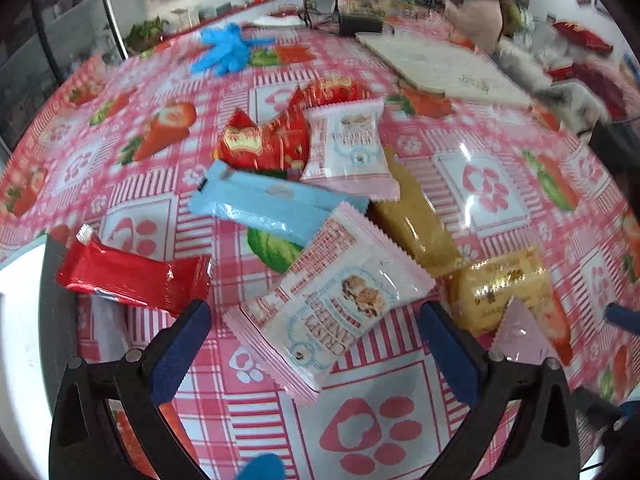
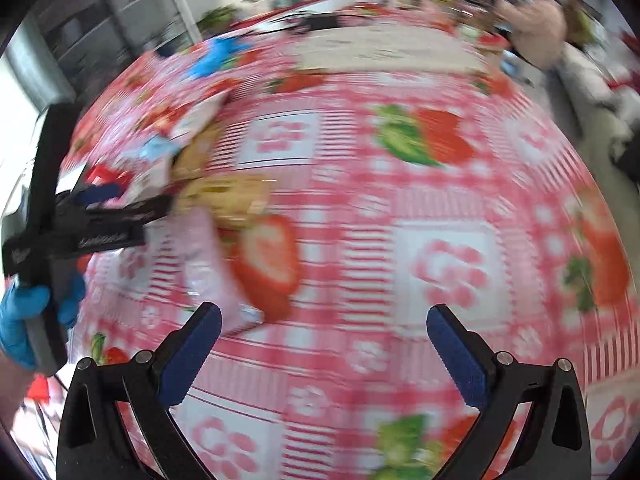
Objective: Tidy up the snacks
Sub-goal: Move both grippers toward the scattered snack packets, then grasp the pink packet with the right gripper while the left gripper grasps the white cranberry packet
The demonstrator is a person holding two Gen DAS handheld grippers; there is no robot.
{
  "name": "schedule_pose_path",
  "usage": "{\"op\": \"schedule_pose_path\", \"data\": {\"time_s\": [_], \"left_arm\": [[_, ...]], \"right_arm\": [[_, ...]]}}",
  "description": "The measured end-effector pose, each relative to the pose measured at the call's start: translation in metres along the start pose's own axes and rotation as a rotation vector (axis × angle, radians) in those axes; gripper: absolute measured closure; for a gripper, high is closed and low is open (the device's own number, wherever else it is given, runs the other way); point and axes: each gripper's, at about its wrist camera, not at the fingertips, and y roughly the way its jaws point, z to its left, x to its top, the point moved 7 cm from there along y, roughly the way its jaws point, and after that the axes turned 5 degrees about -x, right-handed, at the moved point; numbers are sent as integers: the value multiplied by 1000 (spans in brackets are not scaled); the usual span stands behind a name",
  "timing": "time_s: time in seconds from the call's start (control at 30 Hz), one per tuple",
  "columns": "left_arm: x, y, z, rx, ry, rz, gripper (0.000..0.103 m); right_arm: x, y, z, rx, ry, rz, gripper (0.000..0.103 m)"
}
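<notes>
The left gripper (image 1: 316, 340) hangs low over the table with its blue pads (image 1: 180, 354) spread wide and nothing between them; just ahead of it, lying partly in that gap, is a pink-and-white nougat packet (image 1: 332, 304) on the pink strawberry tablecloth (image 1: 492, 188); to its left a red wrapper (image 1: 132, 276) rests near the left finger, beside the edge of a white tray (image 1: 18, 320); to its right sits a gold foil packet (image 1: 500, 284) with a plain pink sachet (image 1: 520, 332) overlapping its near corner; behind the nougat packet a light blue bar (image 1: 264, 202) lies crosswise, a long yellow-brown packet (image 1: 412, 216) runs back on the right, and farther still a second pink-and-white packet (image 1: 348, 148) leans over a pile of red foil sweets (image 1: 272, 140); well beyond, a blue glove (image 1: 228, 48) lies on the cloth, and a pale board (image 1: 444, 64) sits to the far right; a person in a pale top (image 1: 480, 20) is at the far end of the room; the right gripper (image 2: 324, 354) is likewise spread open and empty, over bare cloth to the right of the snack heap, though its view is badly blurred; a blue-gloved hand (image 2: 24, 320) grips the left tool at that view's left edge
</notes>
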Motion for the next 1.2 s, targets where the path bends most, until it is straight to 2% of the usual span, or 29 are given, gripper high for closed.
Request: {"op": "schedule_pose_path", "data": {"time_s": [0.1, 0.3, 0.37, 0.43, 0.5, 0.53, 0.57, 0.6, 0.73, 0.87, 0.93, 0.97, 1.0, 1.03, 1.1, 1.2], "left_arm": [[-3, -5, -2, -2, 18, -53, 0], [-1, -4, -5, 6, 10, -14, 3], [-3, -4, -9, -5, 15, -10, 11], [-8, -10, -13, -12, 21, -17, 26], [-16, -17, -17, -14, 27, -18, 51], [-21, -21, -18, -6, 23, -18, 56], [-29, -26, -17, 6, 9, -16, 64], [-36, -31, -16, 15, -11, -14, 67], [-70, -49, -13, 35, -82, -21, 69], [-93, -61, -20, 8, -67, -28, 68], [-96, -65, -21, -15, -57, -31, 51], [-97, -67, -18, -18, -60, -37, 30], [-97, -71, -12, -3, -68, -53, 18], [-98, -76, -7, 14, -73, -74, 18], [-97, -81, 0, 19, -69, -79, 17], [-97, -79, 6, 17, -55, -47, 17]], "right_arm": [[6, 16, 24, 7, -77, 34, 0], [15, 31, 42, -5, -111, 81, 0], [16, 29, 46, -33, -123, 72, 13], [18, 25, 50, -62, -150, 58, 43], [15, 22, 53, -58, -151, 52, 58], [14, 20, 51, -59, -145, 50, 64], [11, 19, 48, -62, -128, 47, 65], [9, 17, 45, -65, -109, 46, 65], [-6, 8, 22, -81, 8, 39, 65], [-31, -7, 9, -80, 80, 41, 65], [-41, -12, 13, -76, 61, 46, 65], [-45, -15, 16, -63, 49, 47, 65], [-49, -18, 17, -45, 46, 47, 60], [-51, -21, 16, -36, 52, 43, 38], [-54, -27, 9, -42, 72, 20, 7], [-52, -29, -2, -50, 103, 24, 7]]}}
